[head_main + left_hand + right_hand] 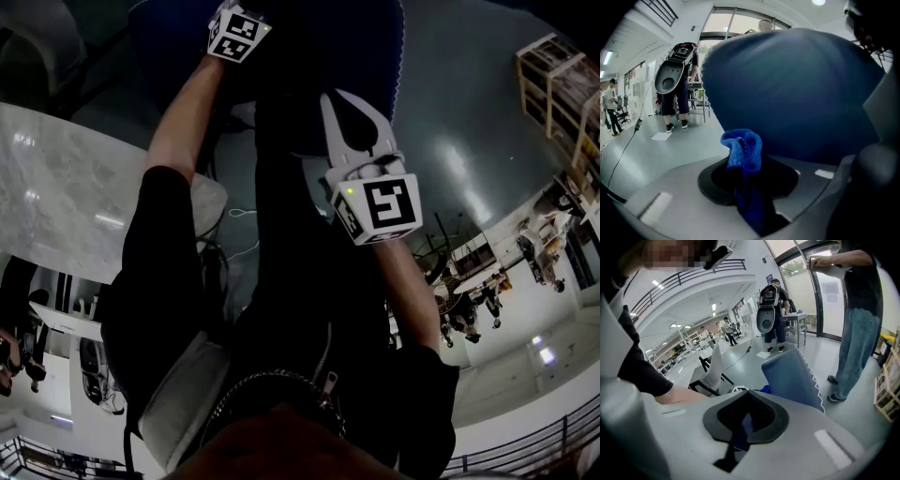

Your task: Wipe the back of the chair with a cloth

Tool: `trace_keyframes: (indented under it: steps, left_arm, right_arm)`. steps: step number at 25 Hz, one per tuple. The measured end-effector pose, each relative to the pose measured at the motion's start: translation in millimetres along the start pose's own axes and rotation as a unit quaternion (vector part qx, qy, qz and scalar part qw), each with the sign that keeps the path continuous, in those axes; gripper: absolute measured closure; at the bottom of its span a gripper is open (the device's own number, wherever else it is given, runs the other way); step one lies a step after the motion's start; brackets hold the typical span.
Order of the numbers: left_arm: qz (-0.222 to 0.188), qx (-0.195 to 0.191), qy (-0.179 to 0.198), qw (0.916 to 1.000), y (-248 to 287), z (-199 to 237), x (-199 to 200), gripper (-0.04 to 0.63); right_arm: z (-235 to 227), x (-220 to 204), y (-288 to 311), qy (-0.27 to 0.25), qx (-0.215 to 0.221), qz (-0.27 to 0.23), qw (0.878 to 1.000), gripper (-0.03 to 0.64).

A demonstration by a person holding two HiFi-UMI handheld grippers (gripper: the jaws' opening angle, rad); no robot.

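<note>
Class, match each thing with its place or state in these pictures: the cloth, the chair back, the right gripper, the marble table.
Things:
1. cloth
2. chair back
3. right gripper
4. marble table

Places or states:
A. pale, at the left of the head view
B. pinched in the left gripper
C. jaws together, apart from the chair
D. dark blue, close behind the cloth

Pairs: 1-B, 2-D, 3-C, 4-A
</note>
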State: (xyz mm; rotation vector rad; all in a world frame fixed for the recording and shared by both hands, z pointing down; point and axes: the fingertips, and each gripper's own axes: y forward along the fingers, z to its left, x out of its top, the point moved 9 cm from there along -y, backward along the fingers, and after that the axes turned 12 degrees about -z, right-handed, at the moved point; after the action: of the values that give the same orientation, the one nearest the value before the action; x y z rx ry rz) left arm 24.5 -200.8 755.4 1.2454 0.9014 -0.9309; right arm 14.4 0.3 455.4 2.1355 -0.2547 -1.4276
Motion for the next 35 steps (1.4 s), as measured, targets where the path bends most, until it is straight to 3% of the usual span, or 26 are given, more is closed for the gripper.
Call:
trace_keyframes:
  steps: [18, 27, 35]
  left_arm:
    - [0.017, -0.081, 0.028, 0.9962, -8, -38, -4, 0.482]
    - [0.049, -0.152, 0.059, 0.9853, -25, -70, -9, 0.482]
    - [0.064, -0.189, 0.075, 0.9770, -36, -91, -14, 0.483]
  right_arm:
    - [1, -8, 3, 0.013, 0.004, 0.020, 1.000, 0.614]
    - [7, -6, -2, 0.009, 0.016, 0.028, 0.999, 0.614]
    - [10, -9, -4, 0.008, 0.022, 0.040, 0.999, 0.614]
